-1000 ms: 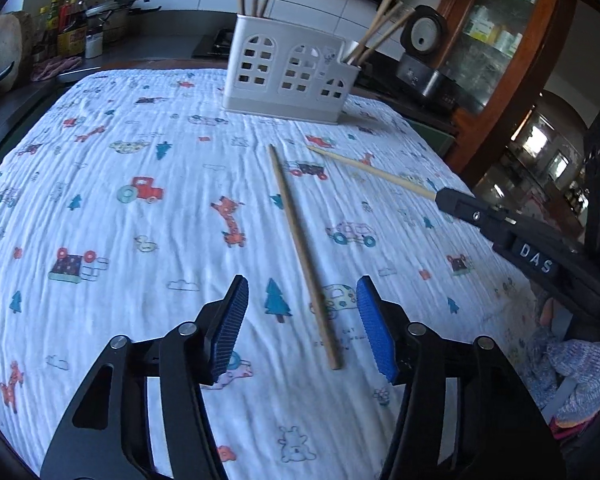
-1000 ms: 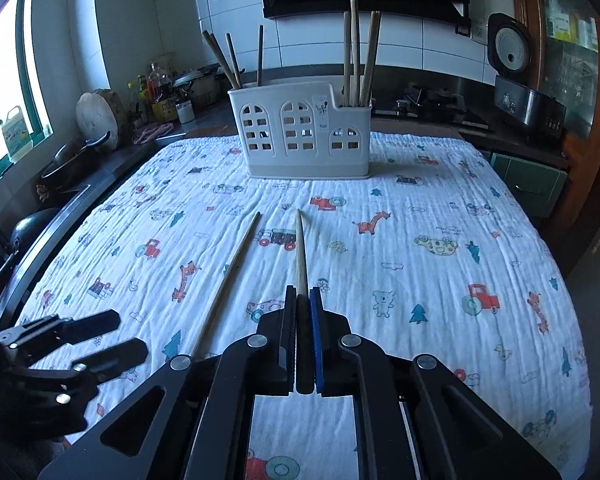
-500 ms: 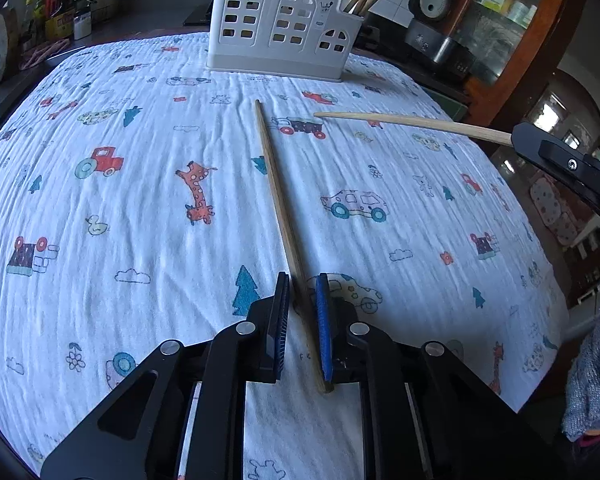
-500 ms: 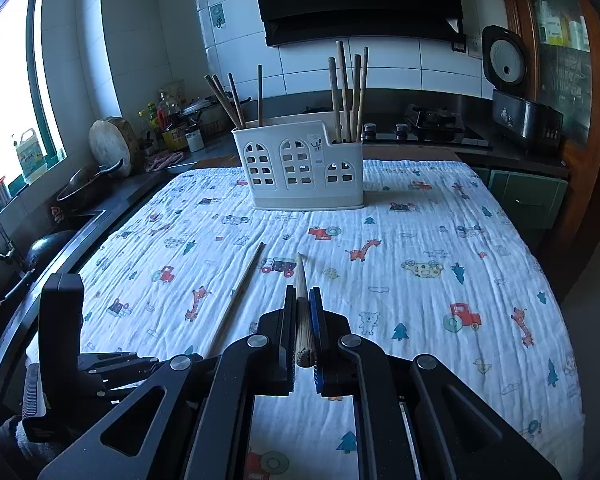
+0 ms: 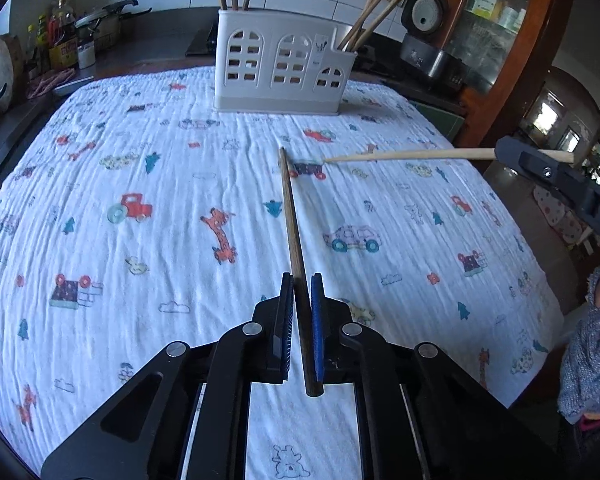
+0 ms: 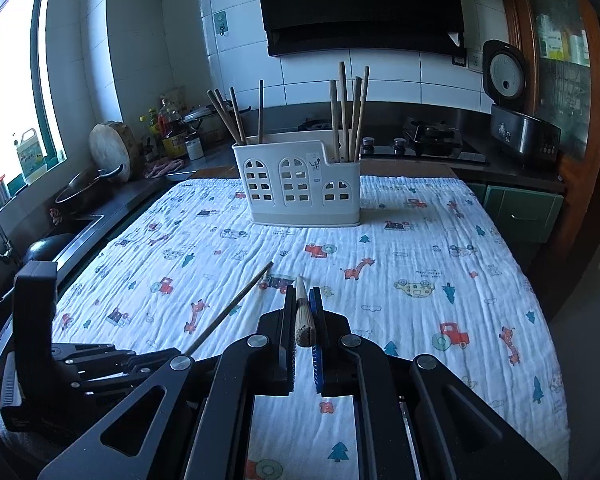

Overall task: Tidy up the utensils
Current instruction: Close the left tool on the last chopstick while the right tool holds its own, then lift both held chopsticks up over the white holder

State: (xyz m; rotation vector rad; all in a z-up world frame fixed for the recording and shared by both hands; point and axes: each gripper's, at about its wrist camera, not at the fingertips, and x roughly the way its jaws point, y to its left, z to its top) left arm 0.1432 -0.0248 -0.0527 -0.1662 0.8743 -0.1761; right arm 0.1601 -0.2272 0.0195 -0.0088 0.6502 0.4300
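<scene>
Cloth [image 5: 100, 240]: under both our jaws.
Left gripper [image 5: 300, 292]: we clamp a chopstick [image 5: 290, 216].
Right gripper [image 6: 302, 304]: we clamp a pale chopstick [image 6: 303, 312].
Caddy [image 6: 300, 184]: ahead.

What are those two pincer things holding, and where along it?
Each holds one chopstick near its thick end: the left hand-held gripper a darker chopstick, the right hand-held gripper a paler chopstick.
</scene>
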